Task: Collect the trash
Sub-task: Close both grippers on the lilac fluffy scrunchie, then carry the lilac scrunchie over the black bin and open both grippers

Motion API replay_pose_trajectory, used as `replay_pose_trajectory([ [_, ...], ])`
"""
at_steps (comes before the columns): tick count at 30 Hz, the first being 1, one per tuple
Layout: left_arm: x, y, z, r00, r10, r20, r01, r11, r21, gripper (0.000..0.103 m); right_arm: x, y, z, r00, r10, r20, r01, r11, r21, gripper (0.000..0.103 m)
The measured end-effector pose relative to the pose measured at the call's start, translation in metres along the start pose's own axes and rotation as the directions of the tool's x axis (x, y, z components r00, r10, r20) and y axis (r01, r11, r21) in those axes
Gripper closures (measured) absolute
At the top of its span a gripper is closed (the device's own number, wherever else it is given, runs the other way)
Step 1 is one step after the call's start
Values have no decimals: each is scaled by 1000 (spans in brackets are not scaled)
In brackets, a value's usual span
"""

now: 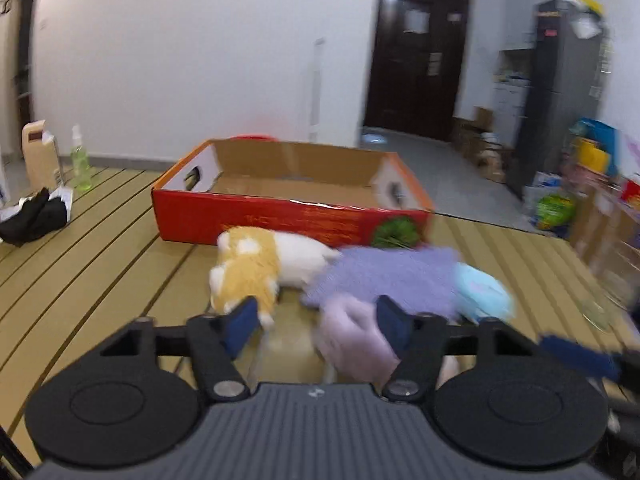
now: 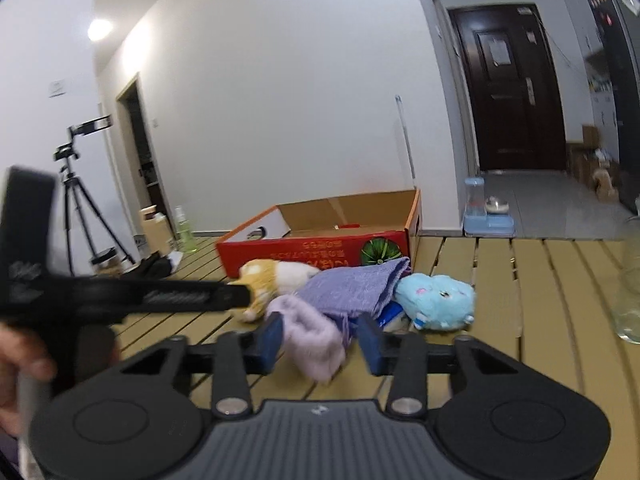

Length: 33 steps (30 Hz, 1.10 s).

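A pile lies on the slatted tan table [image 1: 100, 260] in front of an open red cardboard box [image 1: 280, 220]: an orange and white plush [image 1: 248, 268], a purple cloth [image 1: 384, 276], a pale pink fluffy item [image 1: 352, 336] and a light blue plush [image 1: 484, 292]. My left gripper [image 1: 316, 322] is open, its pads astride the gap between the orange plush and the pink item. My right gripper [image 2: 318, 340] is open around the pink fluffy item [image 2: 310, 336], with a gap at its right pad. In the right wrist view the left gripper [image 2: 236, 296] reaches in beside the orange plush [image 2: 272, 276].
A black cloth [image 1: 36, 216], a green spray bottle [image 1: 80, 164] and a beige carton [image 1: 40, 152] sit at the table's far left. A clear glass [image 2: 632, 300] stands at the right. A tripod [image 2: 76, 208] and a pet water feeder [image 2: 486, 212] stand on the floor beyond.
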<state>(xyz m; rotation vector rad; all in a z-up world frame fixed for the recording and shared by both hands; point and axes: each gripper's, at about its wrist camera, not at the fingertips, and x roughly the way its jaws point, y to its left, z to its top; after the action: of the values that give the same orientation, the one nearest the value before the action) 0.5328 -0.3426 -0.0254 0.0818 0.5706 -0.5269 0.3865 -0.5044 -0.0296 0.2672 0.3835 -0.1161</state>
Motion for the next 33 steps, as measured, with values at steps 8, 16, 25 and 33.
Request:
replay_pose_trajectory([
  [8,-12,21,-49,985,-147,-89,150,988,30,65,57,-6,-10,998,24,-65,-20,998,60,72],
  [16,5,14,1,990,-134,37,133,990,47,44,59,16,-28,993,72,-98,-74,997,-16,88],
  [25,13,21,-50,986,-152,-73,154,987,34,88,26,10,-34,993,93,-69,-92,996,15,88],
  [33,-48,40,-70,967,-253,-24,252,967,-42,71,46,5,-34,994,73,-86,-65,994,90,81],
])
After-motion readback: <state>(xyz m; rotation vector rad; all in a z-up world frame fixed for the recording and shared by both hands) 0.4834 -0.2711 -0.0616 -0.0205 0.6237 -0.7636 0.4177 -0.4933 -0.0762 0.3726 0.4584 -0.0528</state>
